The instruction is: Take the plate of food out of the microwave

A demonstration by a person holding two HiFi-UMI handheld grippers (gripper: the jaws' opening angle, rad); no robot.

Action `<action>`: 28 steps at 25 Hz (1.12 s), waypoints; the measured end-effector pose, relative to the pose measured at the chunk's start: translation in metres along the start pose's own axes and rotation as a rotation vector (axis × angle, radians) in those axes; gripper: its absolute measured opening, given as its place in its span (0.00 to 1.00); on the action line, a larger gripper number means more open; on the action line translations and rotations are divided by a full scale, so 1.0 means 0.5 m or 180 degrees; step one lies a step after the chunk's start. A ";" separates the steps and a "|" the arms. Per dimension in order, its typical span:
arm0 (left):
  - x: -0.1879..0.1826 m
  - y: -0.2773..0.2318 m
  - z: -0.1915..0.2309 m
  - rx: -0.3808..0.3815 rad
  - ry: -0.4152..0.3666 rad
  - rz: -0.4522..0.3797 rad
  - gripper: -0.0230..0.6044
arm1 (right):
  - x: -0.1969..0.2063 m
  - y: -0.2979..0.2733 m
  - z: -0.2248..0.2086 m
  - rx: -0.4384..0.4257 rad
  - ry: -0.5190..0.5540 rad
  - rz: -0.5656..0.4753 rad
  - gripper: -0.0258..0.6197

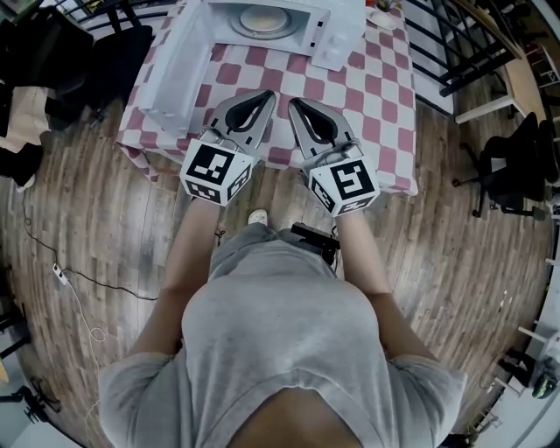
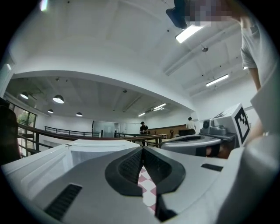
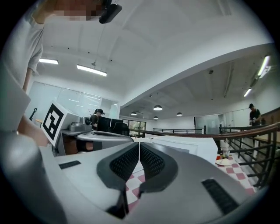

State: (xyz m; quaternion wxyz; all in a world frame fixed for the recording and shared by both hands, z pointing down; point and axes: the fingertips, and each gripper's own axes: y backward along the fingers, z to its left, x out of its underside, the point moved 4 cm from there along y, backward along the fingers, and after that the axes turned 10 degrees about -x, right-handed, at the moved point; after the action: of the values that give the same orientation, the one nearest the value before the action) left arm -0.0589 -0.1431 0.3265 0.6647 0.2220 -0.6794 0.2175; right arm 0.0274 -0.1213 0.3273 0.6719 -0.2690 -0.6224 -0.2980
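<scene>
A white microwave [image 1: 289, 22] stands at the far side of the table with its door [image 1: 179, 74] swung open to the left. Inside lies a round pale plate [image 1: 262, 19]; what is on it I cannot make out. Both grippers hover side by side over the near half of the pink-checked tablecloth [image 1: 385, 96], short of the microwave. My left gripper [image 1: 268, 94] is shut and holds nothing, and so is my right gripper [image 1: 292, 103]. The left gripper view shows the shut left gripper [image 2: 142, 149] pointing at the microwave [image 2: 98, 146]. The right gripper [image 3: 139, 144] is likewise shut before the microwave [image 3: 192, 146].
A small plate [image 3: 226, 161] with food sits on the table's far right corner [image 1: 382, 17]. Black chairs [image 1: 512, 166] stand right of the table, and dark railings [image 1: 455, 52] run behind. A cable [image 1: 83, 280] lies on the wooden floor at left. People stand far off in the room.
</scene>
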 end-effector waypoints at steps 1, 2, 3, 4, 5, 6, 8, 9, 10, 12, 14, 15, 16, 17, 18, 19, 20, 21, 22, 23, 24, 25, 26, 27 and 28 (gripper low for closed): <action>0.004 -0.011 0.009 0.0024 0.0013 0.0023 0.04 | 0.005 -0.012 -0.007 -0.0028 -0.0013 0.0037 0.08; 0.006 -0.020 0.017 0.0052 0.0036 0.0044 0.04 | 0.010 -0.022 -0.014 -0.0050 -0.0045 0.0070 0.08; 0.009 -0.029 0.024 0.0078 0.0070 0.0078 0.04 | 0.015 -0.031 -0.022 -0.0057 -0.0075 0.0097 0.08; 0.013 -0.039 0.029 0.0101 0.0114 0.0133 0.04 | 0.020 -0.038 -0.030 -0.0051 -0.0083 0.0120 0.08; 0.017 -0.050 0.034 0.0117 0.0153 0.0200 0.04 | 0.025 -0.045 -0.040 -0.0038 -0.0064 0.0141 0.08; 0.023 -0.061 0.038 0.0123 0.0173 0.0262 0.04 | 0.030 -0.051 -0.050 -0.0027 -0.0029 0.0157 0.08; 0.038 -0.084 0.046 0.0108 0.0168 0.0339 0.04 | 0.042 -0.063 -0.069 -0.0026 0.0017 0.0177 0.08; 0.046 -0.096 0.051 0.0095 0.0184 0.0356 0.04 | 0.050 -0.070 -0.080 -0.0037 0.0004 0.0188 0.08; 0.054 -0.108 0.056 0.0094 0.0238 0.0359 0.04 | 0.057 -0.077 -0.091 -0.0051 -0.0025 0.0198 0.08; 0.065 -0.135 0.067 0.0130 0.0470 0.0309 0.04 | 0.069 -0.090 -0.118 -0.0085 -0.0085 0.0213 0.08; 0.072 -0.164 0.082 0.0093 0.0744 0.0217 0.04 | 0.082 -0.102 -0.148 -0.0129 -0.0129 0.0239 0.08; 0.076 -0.180 0.092 0.0027 0.0824 0.0189 0.04 | 0.086 -0.109 -0.165 -0.0157 -0.0146 0.0252 0.08; 0.079 -0.196 0.101 -0.0053 0.0855 0.0185 0.04 | 0.090 -0.115 -0.181 -0.0184 -0.0160 0.0257 0.08; 0.081 -0.213 0.110 -0.0131 0.0858 0.0198 0.04 | 0.092 -0.123 -0.199 -0.0205 -0.0172 0.0251 0.08; 0.082 -0.230 0.118 -0.0203 0.0858 0.0217 0.04 | 0.093 -0.130 -0.216 -0.0215 -0.0183 0.0239 0.08; 0.084 -0.247 0.126 -0.0274 0.0871 0.0235 0.04 | 0.094 -0.137 -0.233 -0.0215 -0.0196 0.0229 0.08; 0.088 -0.263 0.133 -0.0346 0.0901 0.0256 0.04 | 0.097 -0.144 -0.248 -0.0212 -0.0210 0.0225 0.08; 0.093 -0.276 0.140 -0.0419 0.0945 0.0286 0.04 | 0.102 -0.151 -0.261 -0.0214 -0.0228 0.0227 0.08; 0.101 -0.289 0.147 -0.0490 0.1000 0.0329 0.04 | 0.108 -0.158 -0.271 -0.0225 -0.0250 0.0235 0.08; 0.110 -0.299 0.155 -0.0555 0.1062 0.0380 0.04 | 0.115 -0.166 -0.278 -0.0243 -0.0273 0.0247 0.08; 0.120 -0.308 0.163 -0.0608 0.1130 0.0425 0.04 | 0.122 -0.175 -0.284 -0.0263 -0.0293 0.0259 0.08; 0.129 -0.317 0.171 -0.0646 0.1201 0.0459 0.04 | 0.128 -0.183 -0.289 -0.0281 -0.0306 0.0271 0.08; 0.137 -0.326 0.178 -0.0670 0.1269 0.0481 0.04 | 0.134 -0.192 -0.294 -0.0292 -0.0317 0.0282 0.08; 0.144 -0.335 0.186 -0.0684 0.1328 0.0497 0.04 | 0.139 -0.200 -0.300 -0.0295 -0.0331 0.0294 0.08; 0.151 -0.343 0.195 -0.0694 0.1382 0.0514 0.06 | 0.144 -0.209 -0.306 -0.0294 -0.0351 0.0305 0.08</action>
State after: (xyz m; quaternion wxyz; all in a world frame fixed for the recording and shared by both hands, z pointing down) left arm -0.0373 -0.3400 0.3999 0.7955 0.0422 -0.5557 0.2380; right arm 0.0575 -0.3086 0.3860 0.6370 -0.3452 -0.6304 -0.2787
